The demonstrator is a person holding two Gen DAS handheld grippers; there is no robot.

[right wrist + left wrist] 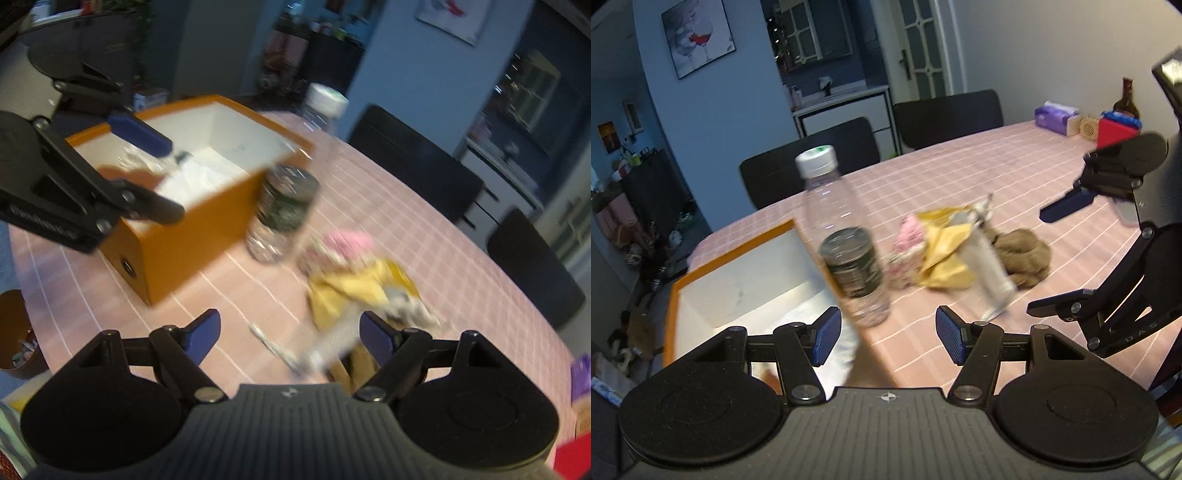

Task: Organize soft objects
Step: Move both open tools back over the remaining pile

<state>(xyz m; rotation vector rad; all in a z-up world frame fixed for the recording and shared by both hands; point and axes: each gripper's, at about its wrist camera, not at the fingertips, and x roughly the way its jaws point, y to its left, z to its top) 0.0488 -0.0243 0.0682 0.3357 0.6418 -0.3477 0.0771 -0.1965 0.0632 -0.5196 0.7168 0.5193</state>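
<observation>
A small heap of soft things lies on a table covered in a pink cloth with thin white grid lines [979, 162]. In the heap, a pink knitted piece [910, 230] sits nearest a clear plastic bottle [846, 240], a crumpled yellow bag [942, 258] is in the middle, and a brown knitted bundle [1023, 258] lies at the far side. A pale tube-shaped packet [988, 266] rests across the yellow bag, its long axis slanting from the heap toward the table's near edge. The bottle stands upright, white cap on top, just beside an open orange box [184, 236] with a white interior. The left gripper [886, 332] hovers near the bottle, its blue-padded fingers spread and empty. The right gripper [290, 332] hangs over the heap, likewise parted and empty. Dark chairs [945, 114] line the far side; blue walls, a framed picture [698, 37].
</observation>
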